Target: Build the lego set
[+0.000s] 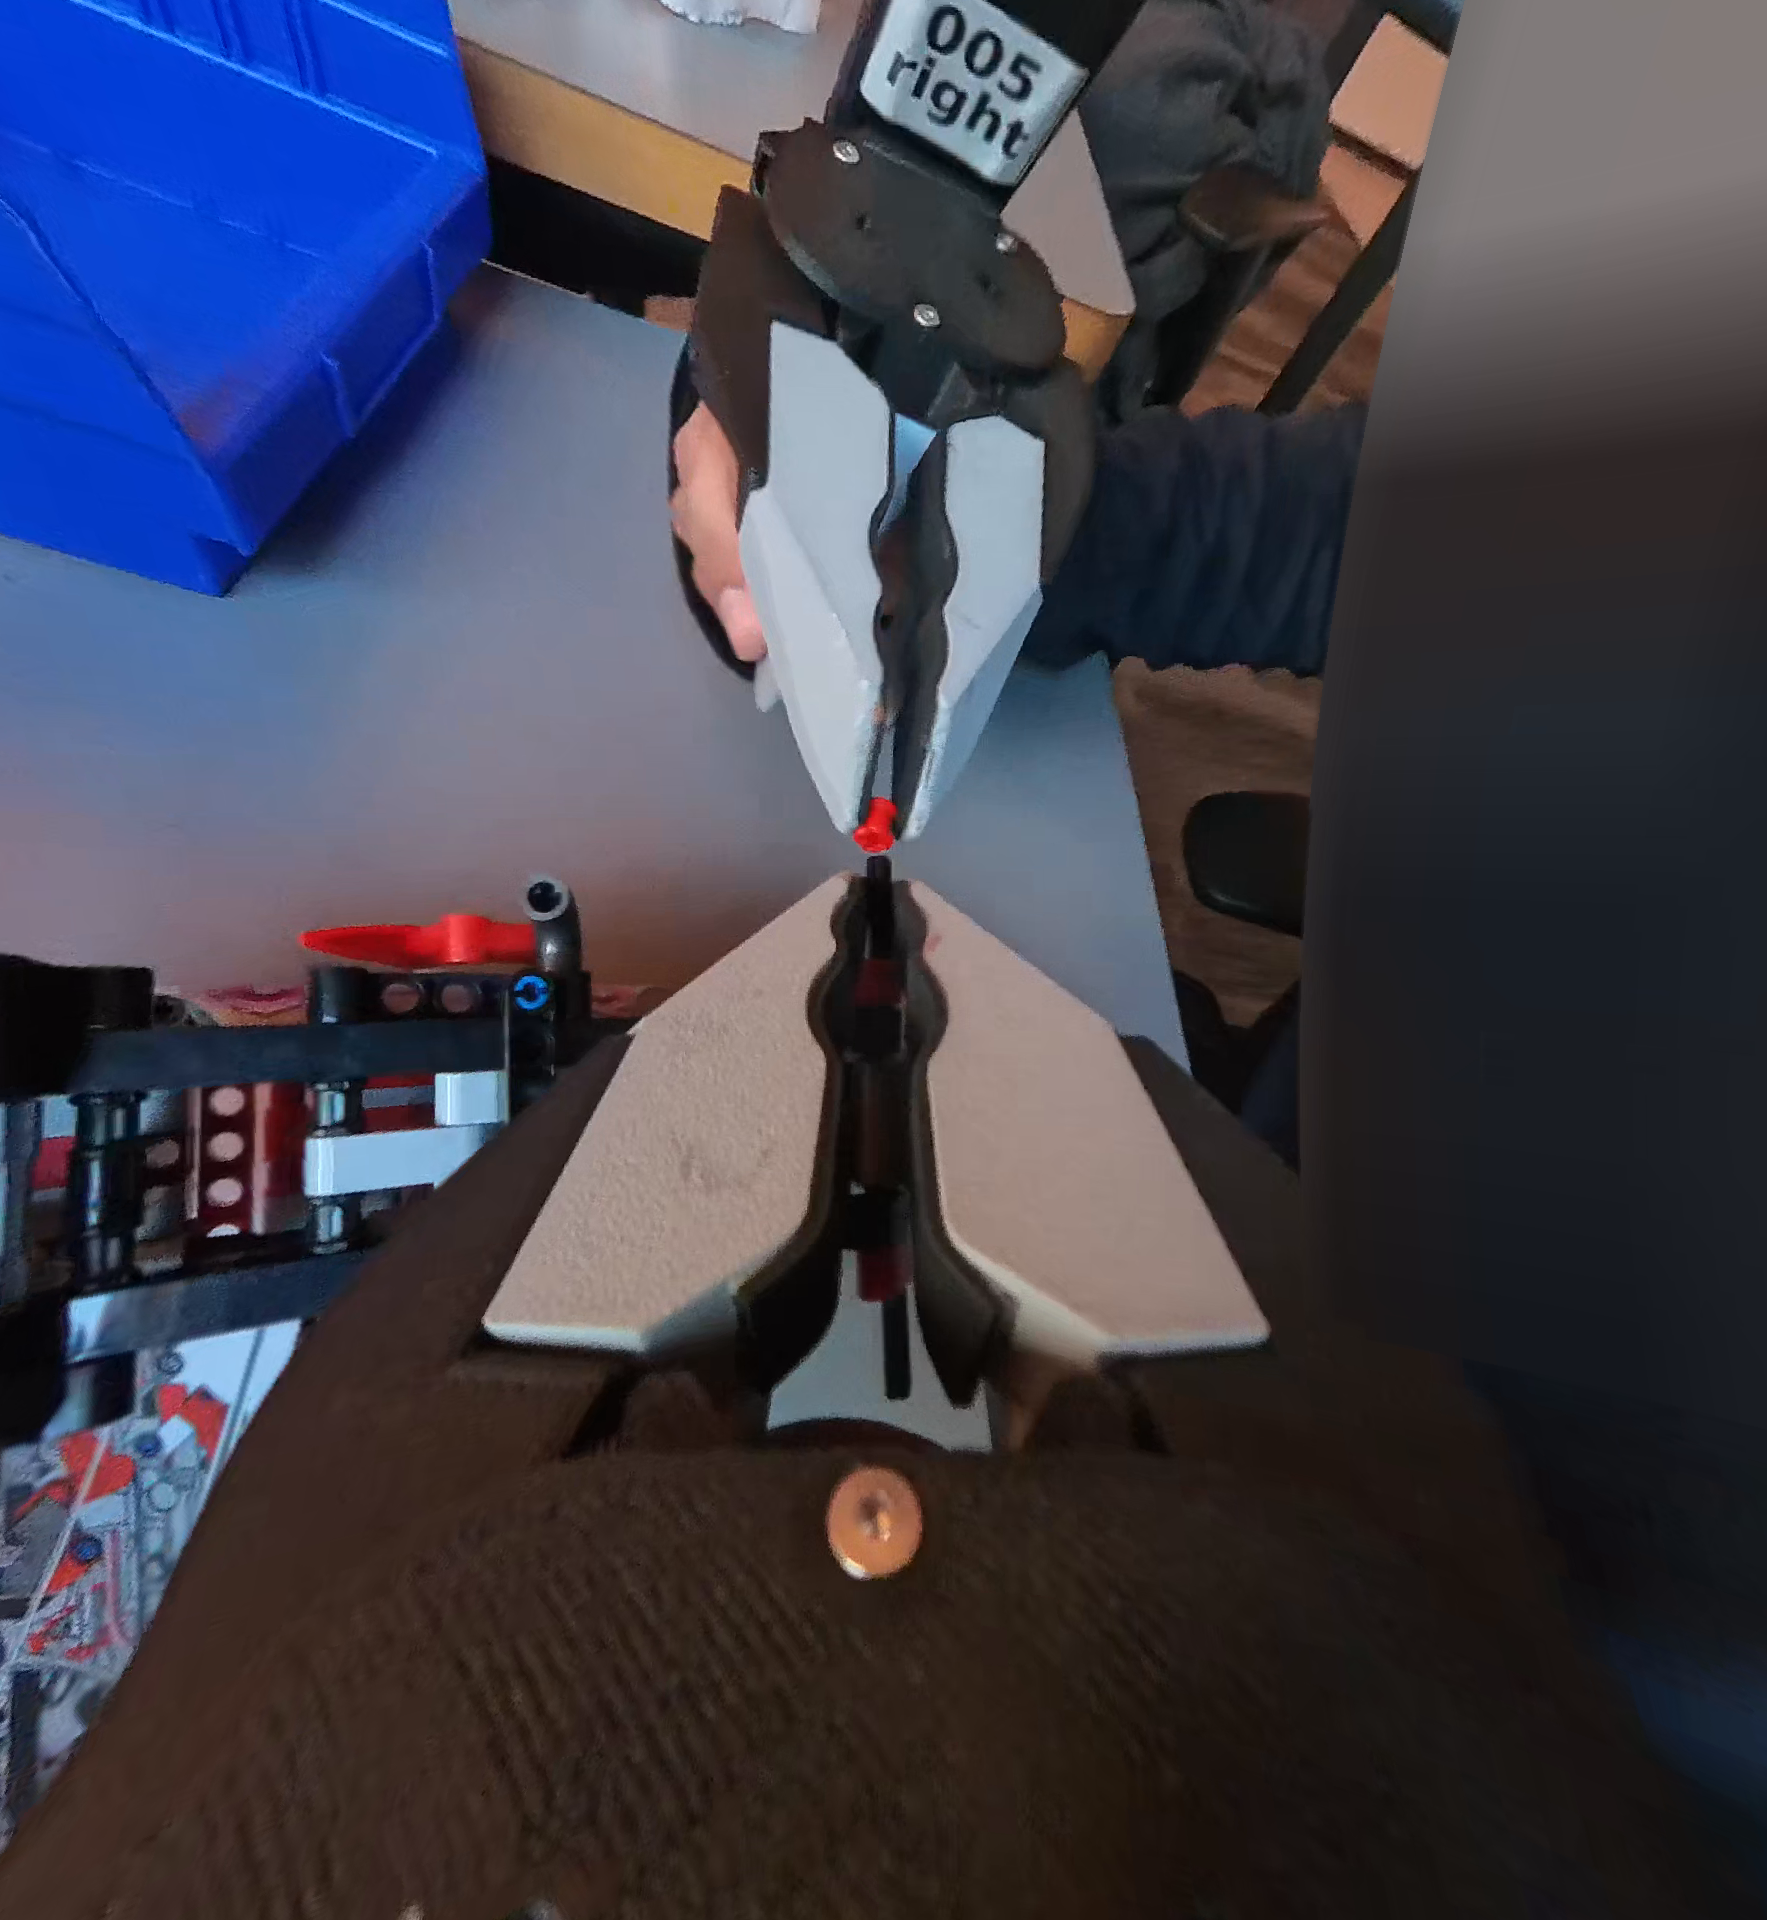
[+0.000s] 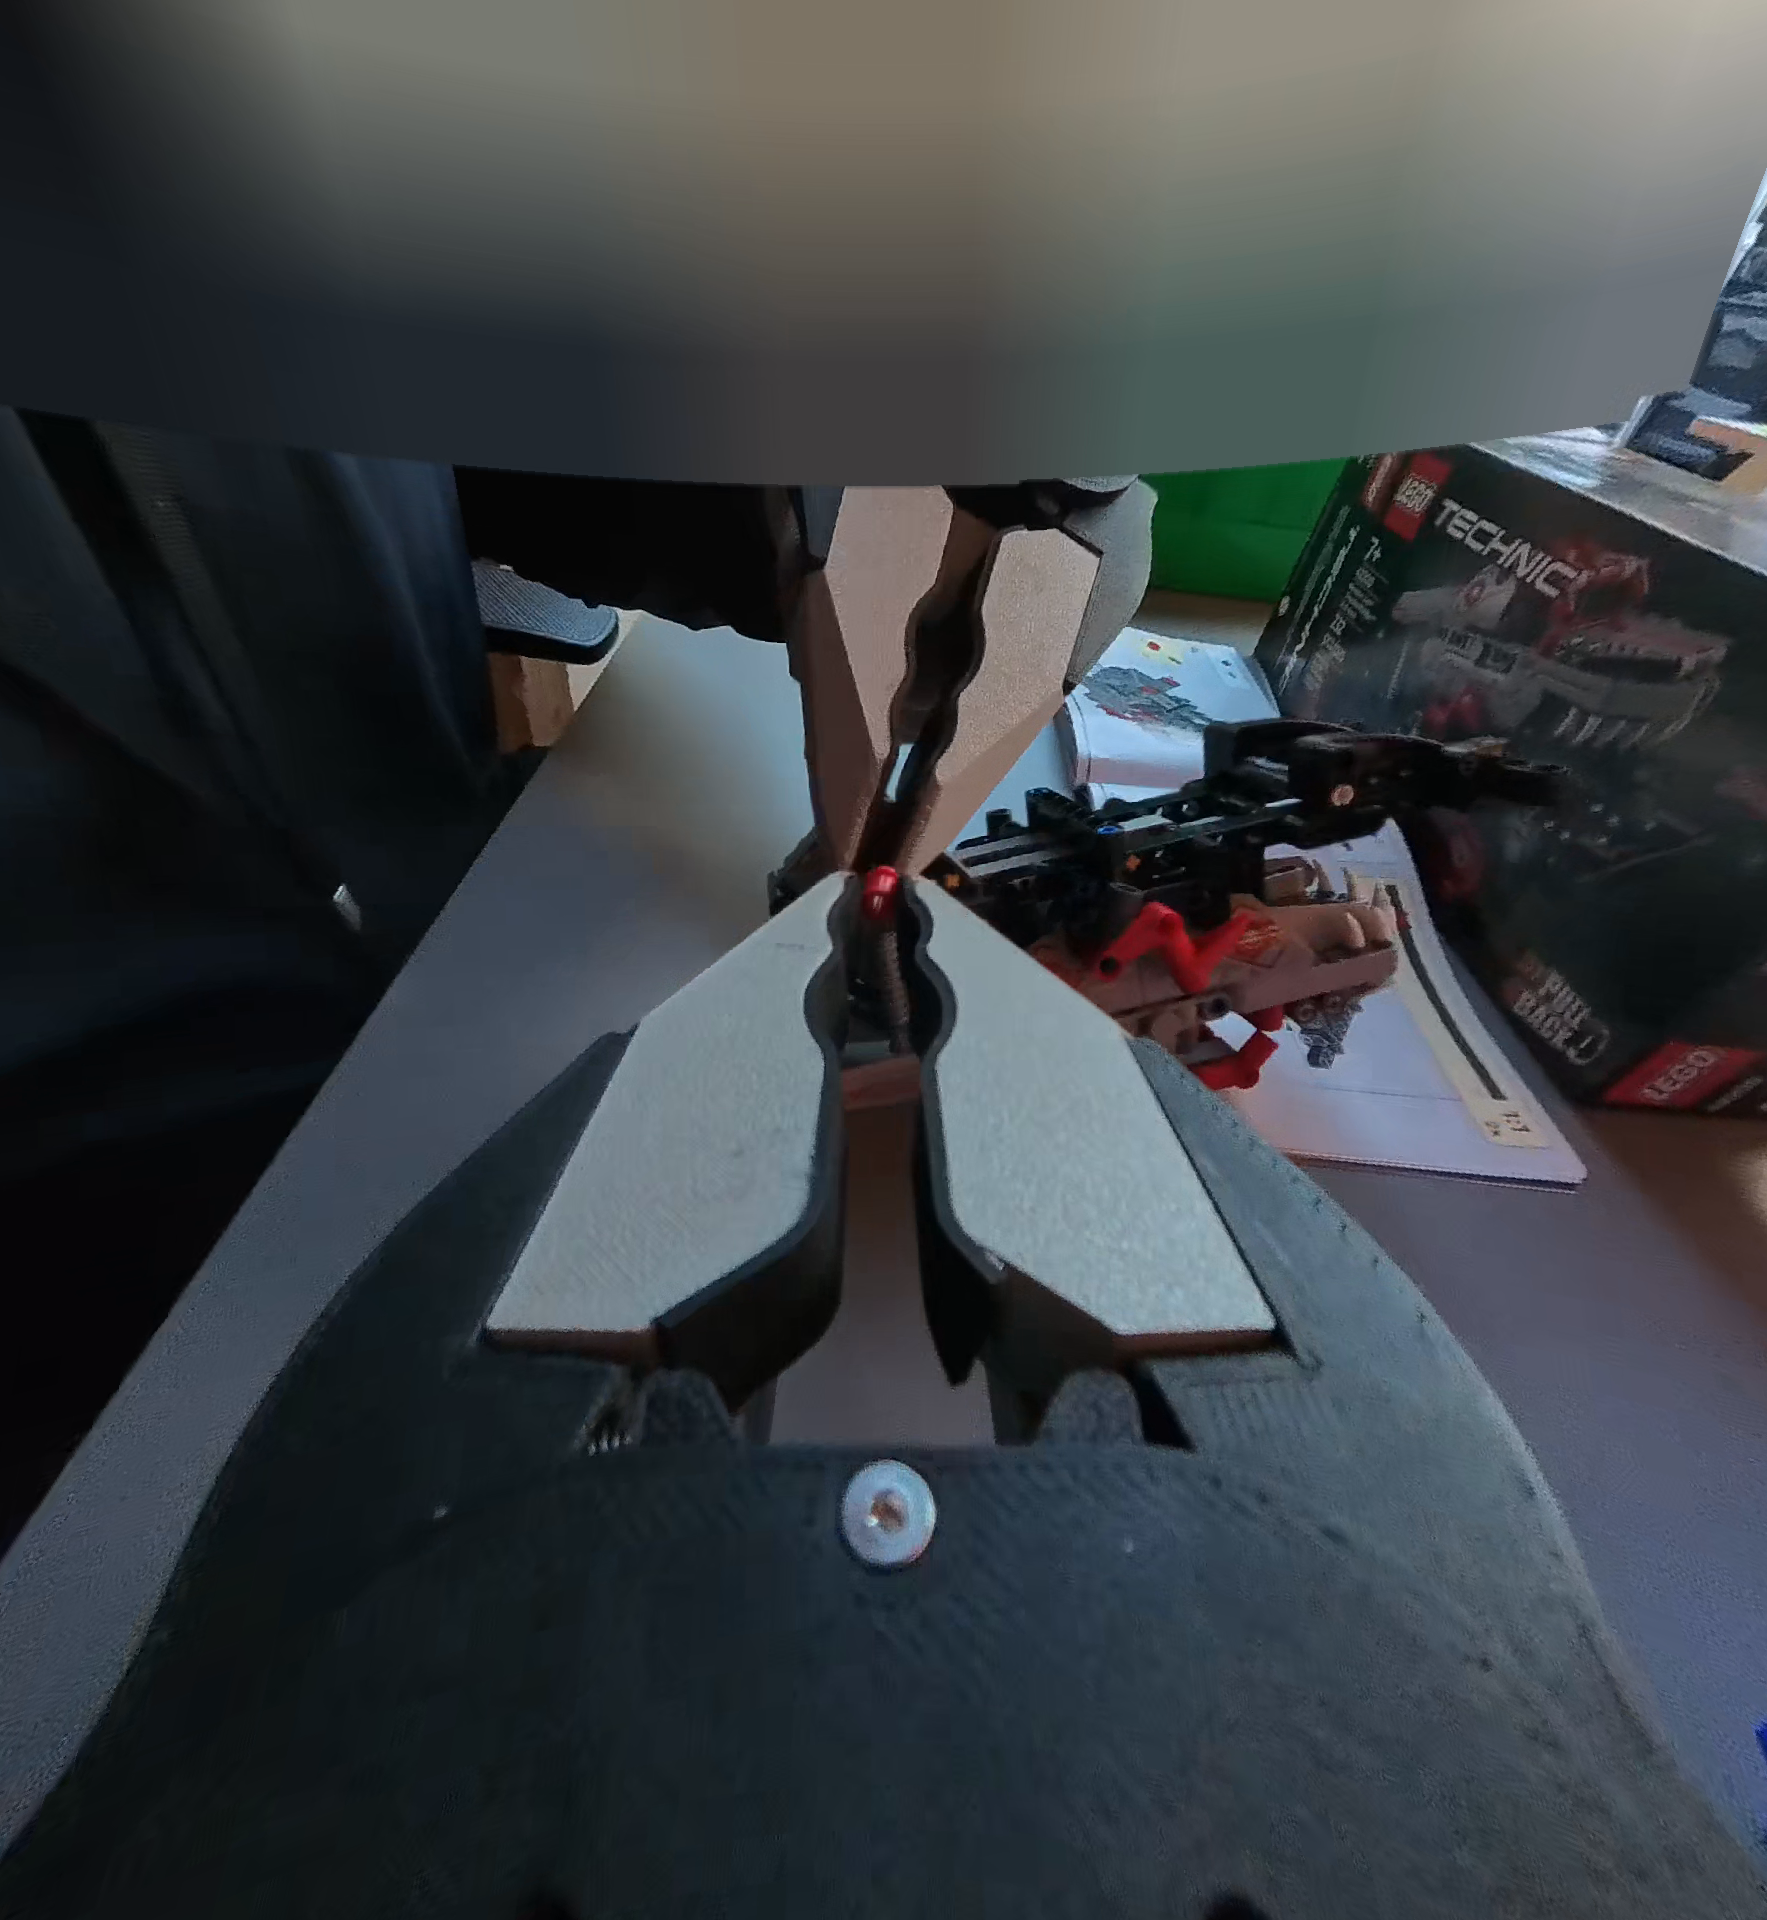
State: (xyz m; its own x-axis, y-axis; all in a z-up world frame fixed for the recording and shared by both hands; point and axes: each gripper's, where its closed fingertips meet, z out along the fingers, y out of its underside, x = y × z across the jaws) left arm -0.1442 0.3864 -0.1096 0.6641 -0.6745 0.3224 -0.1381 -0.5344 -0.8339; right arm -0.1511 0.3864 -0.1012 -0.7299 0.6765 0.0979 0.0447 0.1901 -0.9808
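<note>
While both grippers meet tip to tip above the grey table (image 1: pixel 359 727), the step in hand appears to be sliding a small red bush (image 1: pixel 875 826) onto the end of a black axle (image 1: pixel 877 909). The left gripper (image 1: pixel 871 883) is clamped on that axle, which runs back along the gap between its fingers and already carries red pieces further down its length; only a short black tip projects beyond the fingertips. The right gripper (image 1: pixel 884 821) is pinched on the red bush at the very ends of its fingers, a person's hand (image 1: pixel 713 520) steadying it from behind. In the left wrist view the bush sits just beyond the axle tip, close but seemingly not yet seated; the right wrist view shows the red bush (image 2: pixel 879 891) against the opposing fingertips, and whether it has engaged cannot be told. The partly built lego model (image 2: pixel 1201 883) lies to one side on an instruction booklet (image 2: pixel 1378 1081), near the set's box (image 2: pixel 1585 748), with a blue bin (image 1: pixel 183 260) at the far left. Risks noted: the bush is held by a shallow tip grip, so any misalignment between its hole and the axle cross-section would likely twist it out and drop it to the table. Pushing hard along the axle could also make the axle slide back through the left fingers rather than enter the bush.
</note>
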